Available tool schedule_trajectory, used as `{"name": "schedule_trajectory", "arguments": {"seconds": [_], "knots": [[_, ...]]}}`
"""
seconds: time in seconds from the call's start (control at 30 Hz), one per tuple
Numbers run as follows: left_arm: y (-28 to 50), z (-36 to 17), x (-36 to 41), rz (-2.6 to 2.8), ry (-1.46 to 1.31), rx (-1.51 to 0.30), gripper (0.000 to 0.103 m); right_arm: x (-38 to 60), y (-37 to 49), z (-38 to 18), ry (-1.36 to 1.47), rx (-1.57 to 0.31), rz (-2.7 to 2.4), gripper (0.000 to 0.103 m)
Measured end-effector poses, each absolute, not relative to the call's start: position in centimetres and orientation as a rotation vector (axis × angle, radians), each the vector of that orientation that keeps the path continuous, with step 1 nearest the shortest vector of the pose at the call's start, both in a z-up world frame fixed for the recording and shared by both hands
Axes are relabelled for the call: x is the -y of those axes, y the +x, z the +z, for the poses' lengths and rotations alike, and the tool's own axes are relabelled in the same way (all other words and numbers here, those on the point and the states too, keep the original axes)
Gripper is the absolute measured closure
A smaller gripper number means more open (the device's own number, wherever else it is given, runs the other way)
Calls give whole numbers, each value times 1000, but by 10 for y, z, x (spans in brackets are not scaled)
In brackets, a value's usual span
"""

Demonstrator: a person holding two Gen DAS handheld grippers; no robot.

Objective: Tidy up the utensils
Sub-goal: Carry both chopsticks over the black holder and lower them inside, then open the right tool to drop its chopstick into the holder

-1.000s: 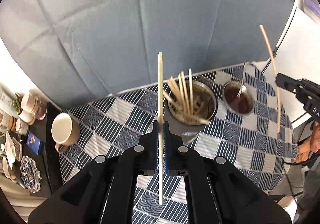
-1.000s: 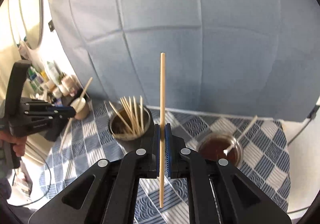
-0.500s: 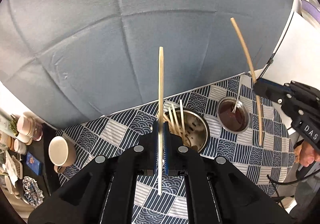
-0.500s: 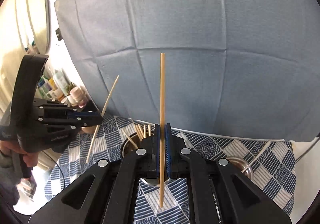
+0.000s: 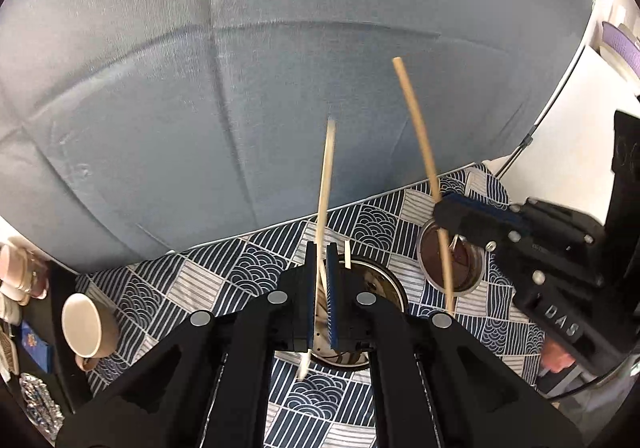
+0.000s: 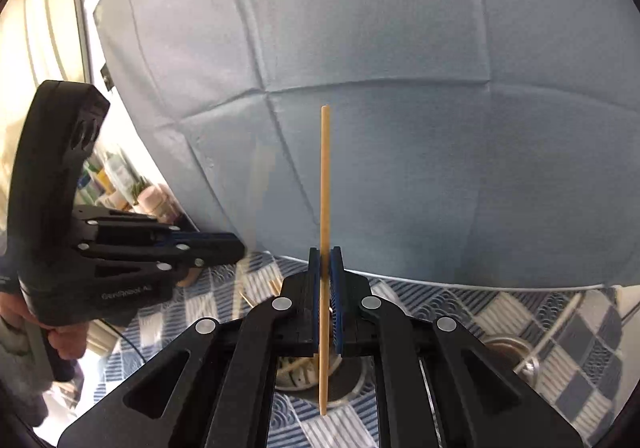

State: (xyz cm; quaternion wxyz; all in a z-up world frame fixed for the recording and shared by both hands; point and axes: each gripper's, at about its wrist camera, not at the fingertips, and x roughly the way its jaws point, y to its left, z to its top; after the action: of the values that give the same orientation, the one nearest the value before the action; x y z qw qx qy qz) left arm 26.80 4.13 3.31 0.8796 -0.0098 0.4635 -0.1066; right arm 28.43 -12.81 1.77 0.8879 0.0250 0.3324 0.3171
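Left gripper [image 5: 321, 280]: jaws parted by a narrow gap. A pale chopstick [image 5: 325, 184] stands between the pads, tilted and motion-blurred; whether the pads bear on it cannot be told. Its lower tip shows below the fingers at 6 o'clock, over the patterned tablecloth [image 5: 256, 268].

Right gripper [image 6: 327, 288]: jaws pressed together on a second chopstick [image 6: 325, 184], held upright, its top at 12 o'clock and its lower tip past the fingers at 6 o'clock. In the left wrist view this gripper [image 5: 444, 210] enters from 3 o'clock with its chopstick [image 5: 420, 152] leaning toward 11 o'clock.

Steel container [image 5: 386, 284]: sits on the cloth directly beyond the left gripper's fingers, largely hidden by them. One stick end [image 5: 347, 259] shows at its rim. In the right wrist view more sticks [image 6: 294, 366] lie inside it, beneath the fingers.

Small metal bowl [image 5: 466, 268] with dark contents: on the cloth at 3 o'clock of the container, behind the right gripper's chopstick.

Beige mug [image 5: 86, 324]: at 9 o'clock, at the cloth's edge.

Grey backdrop [image 5: 240, 88]: fills the upper field in both views.
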Motion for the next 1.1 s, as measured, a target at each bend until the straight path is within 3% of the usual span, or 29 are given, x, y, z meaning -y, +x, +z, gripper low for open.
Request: {"name": "schedule_trajectory", "arguments": {"seconds": [0.43, 1.1], "knots": [[276, 39, -43, -266, -54, -936, 98, 103, 290, 11, 1, -646, 667, 98], [276, -12, -61, -240, -72, -1058, 98, 89, 305, -15, 5, -676, 675, 97]]}}
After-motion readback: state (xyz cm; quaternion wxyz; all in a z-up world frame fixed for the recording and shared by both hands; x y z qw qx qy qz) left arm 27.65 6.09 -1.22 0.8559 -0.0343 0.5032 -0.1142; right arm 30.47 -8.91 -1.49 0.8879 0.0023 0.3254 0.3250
